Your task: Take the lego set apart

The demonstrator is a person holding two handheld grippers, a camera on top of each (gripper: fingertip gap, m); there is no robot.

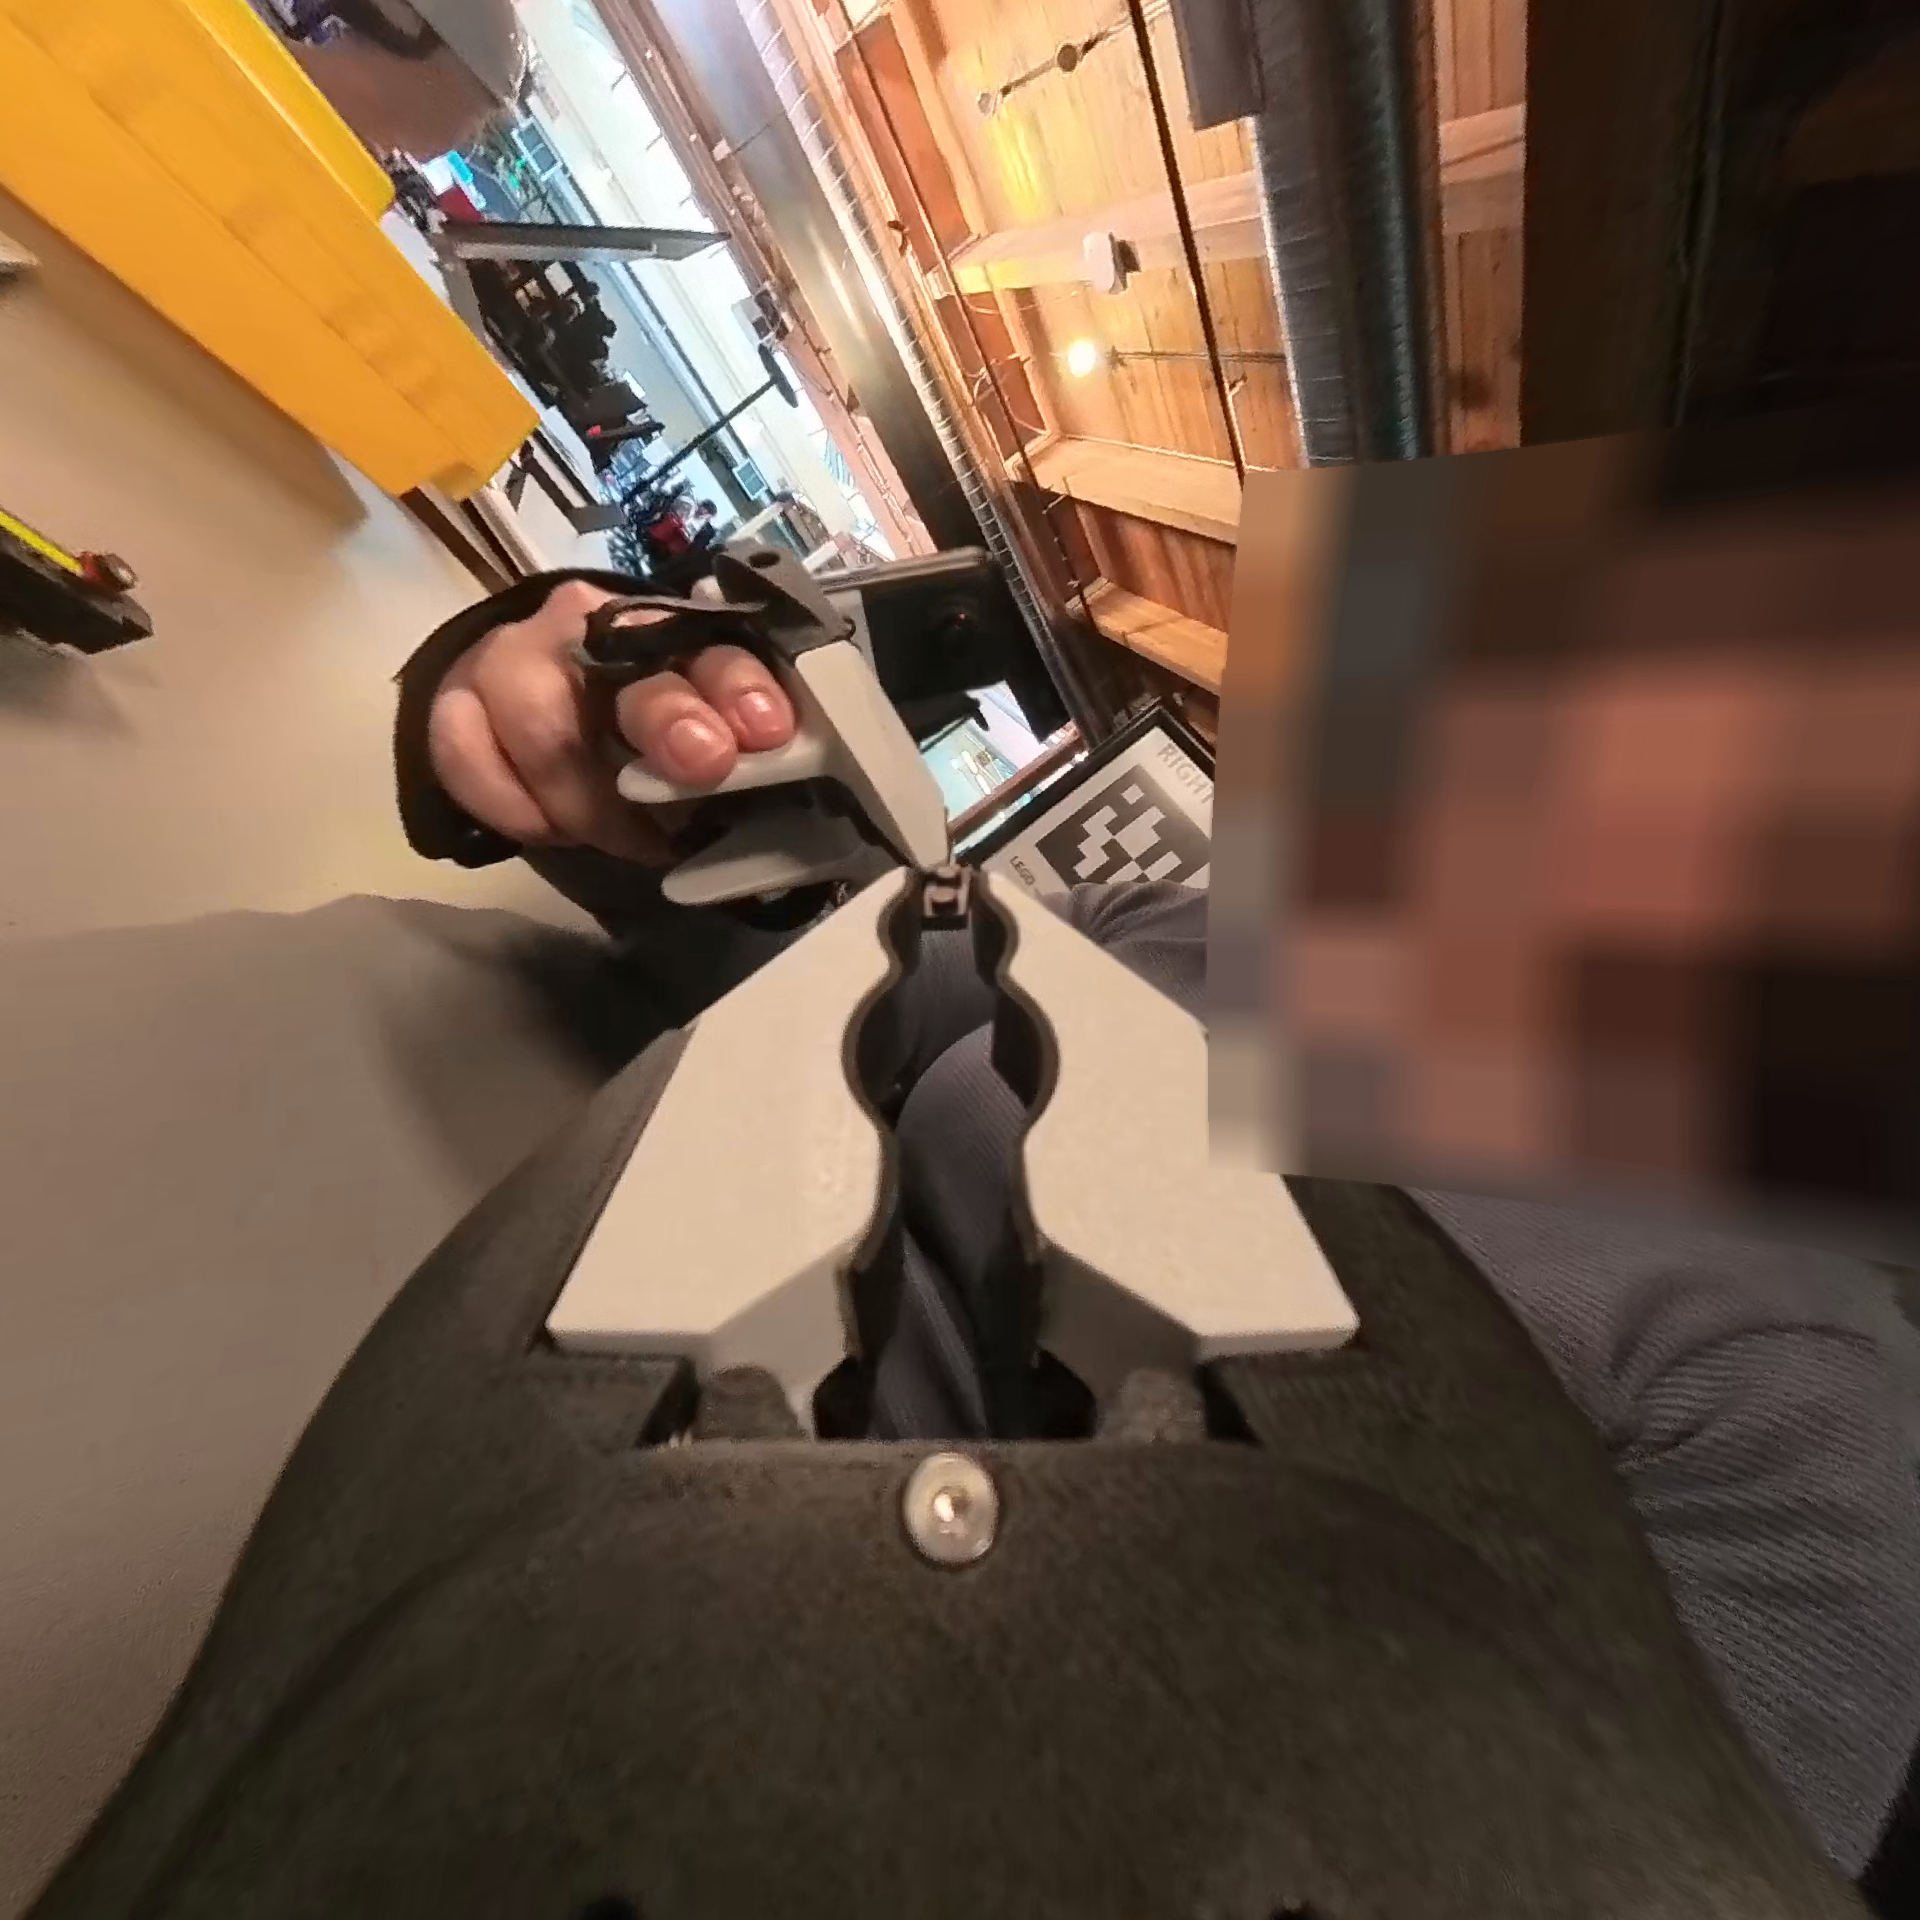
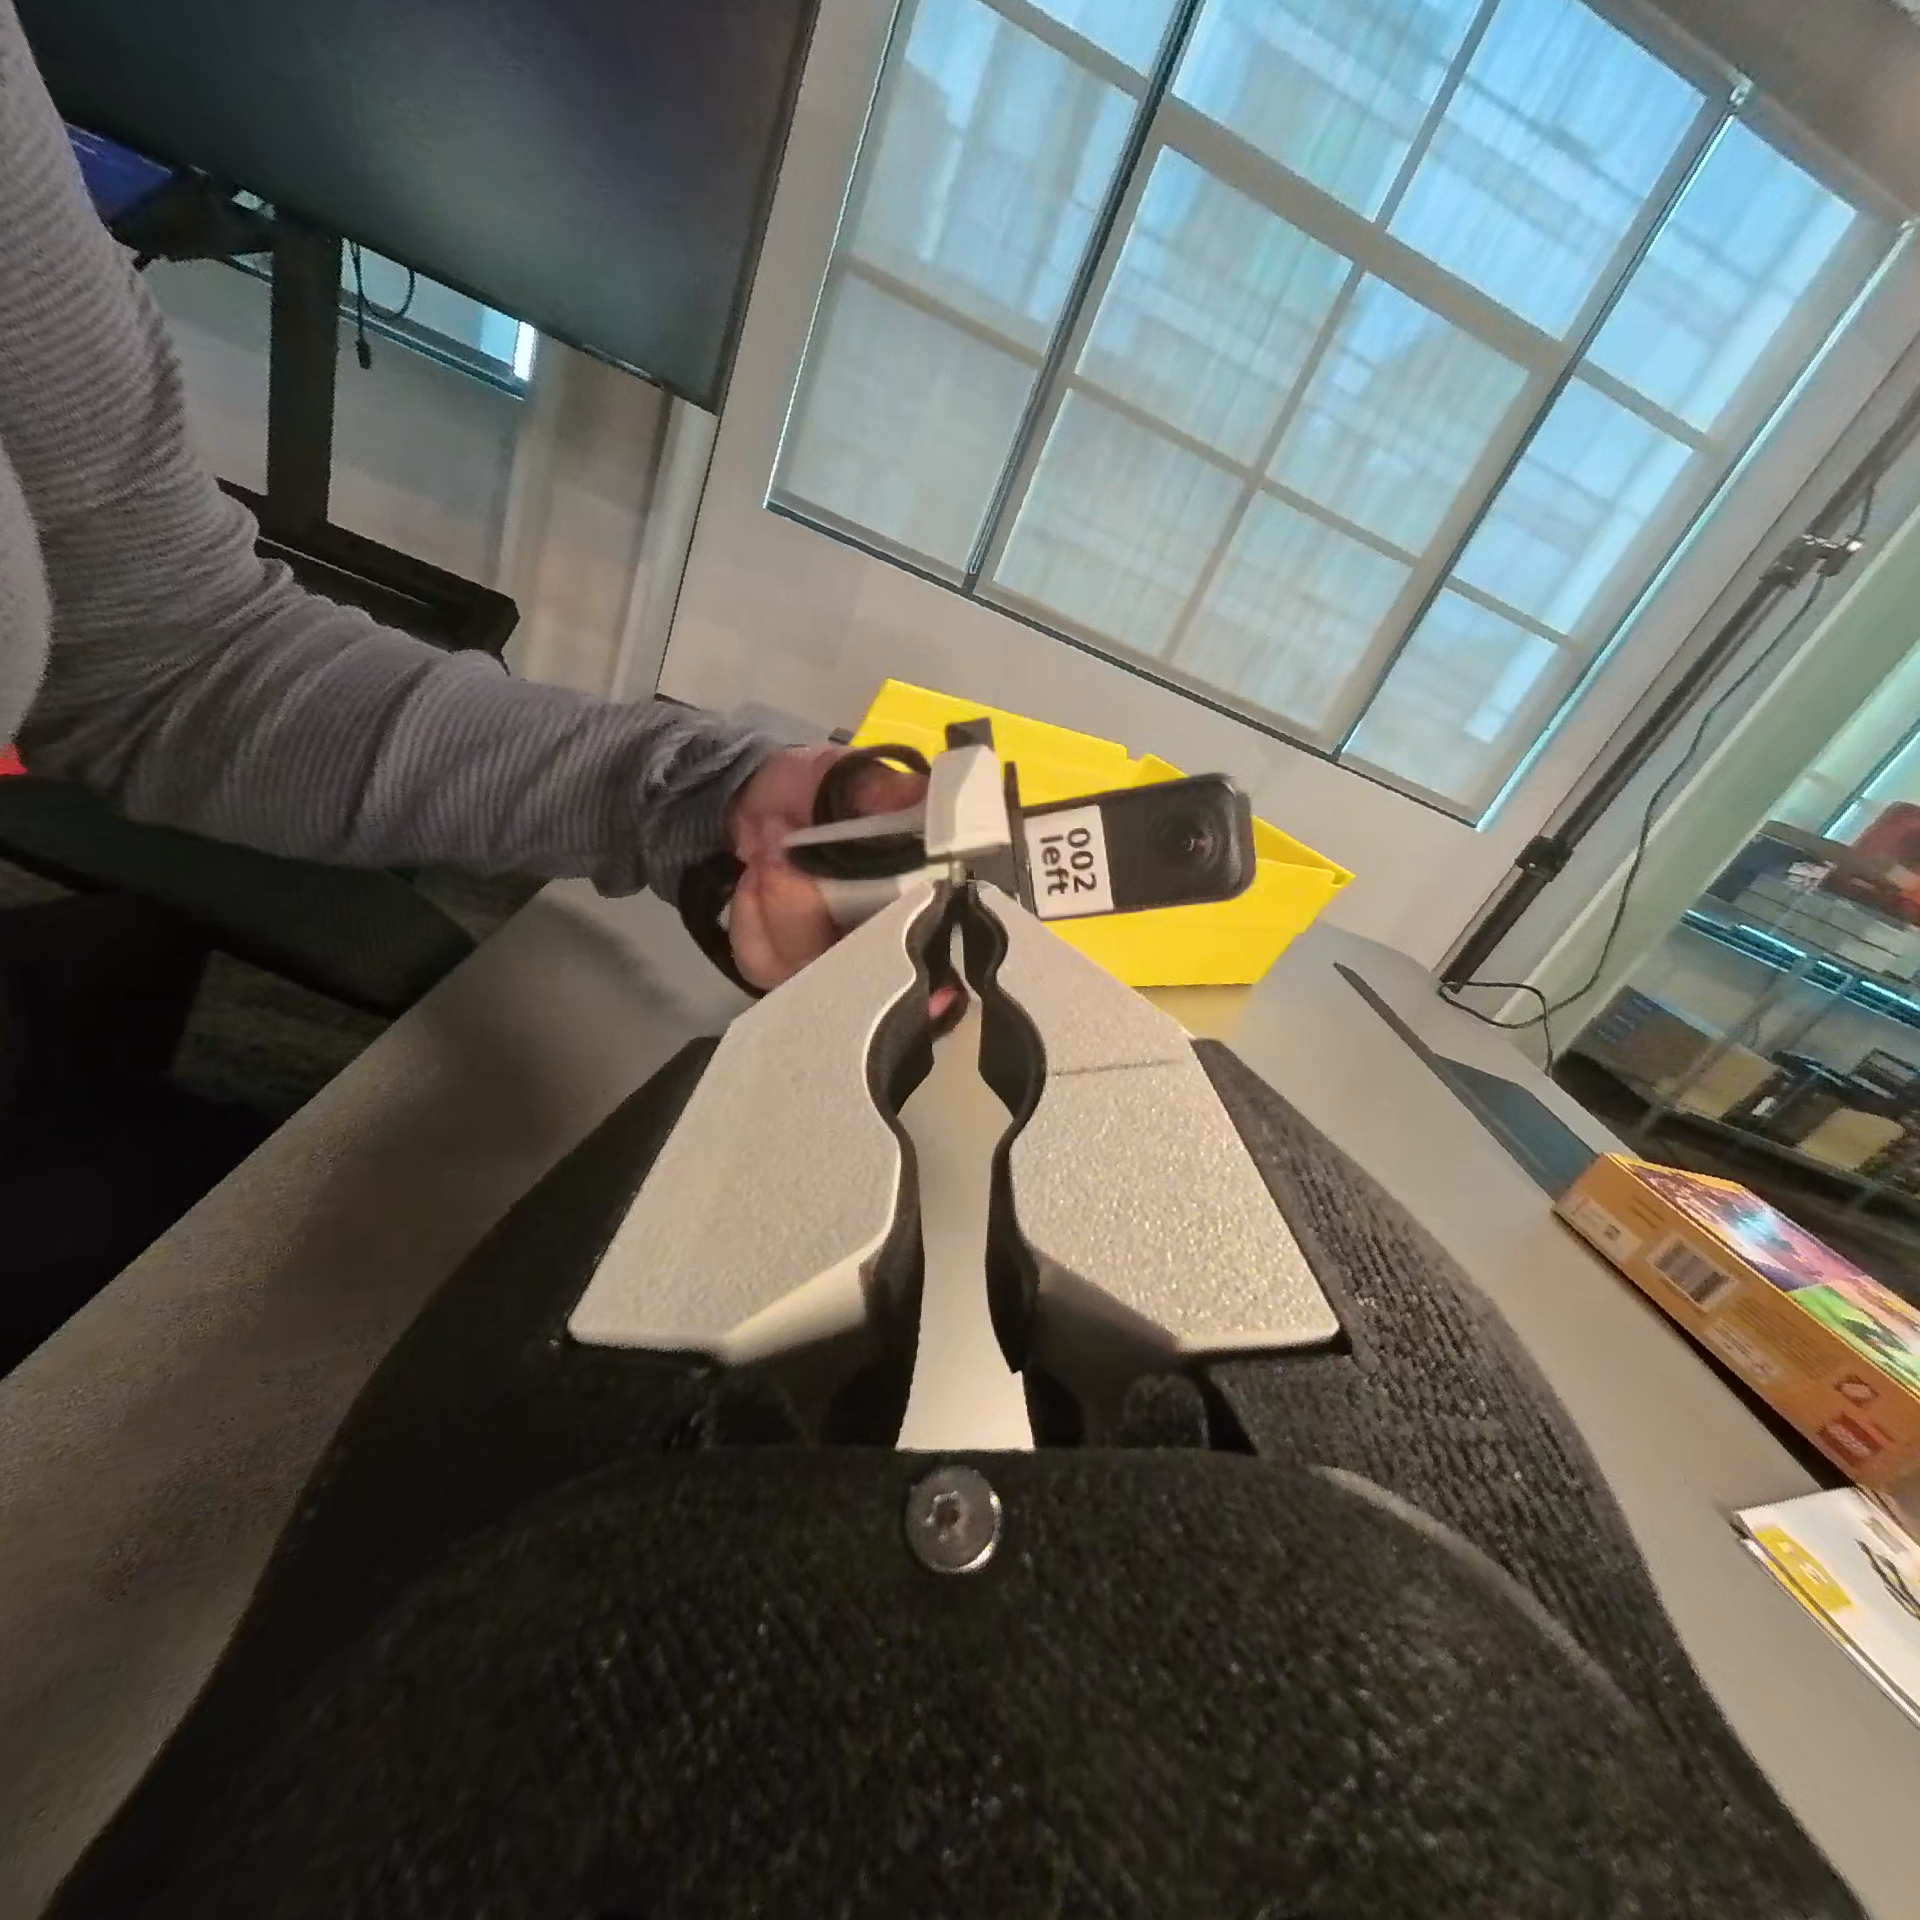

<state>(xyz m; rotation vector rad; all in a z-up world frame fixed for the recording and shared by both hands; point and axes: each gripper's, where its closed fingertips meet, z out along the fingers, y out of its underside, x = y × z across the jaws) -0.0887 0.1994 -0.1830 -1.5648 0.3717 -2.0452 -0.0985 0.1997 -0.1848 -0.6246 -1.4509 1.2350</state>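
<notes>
Both tongs clenched tip-to-tip on one small grey piece, left gripper and right gripper: pull straight apart, steady, above the table.

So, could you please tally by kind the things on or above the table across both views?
Grippers: 2, left gripper and right gripper
Small grey lego piece: 1
Dark and yellow lego build: 1
Yellow bin: 1
Orange box: 1
Booklet: 1
Total: 7
</notes>
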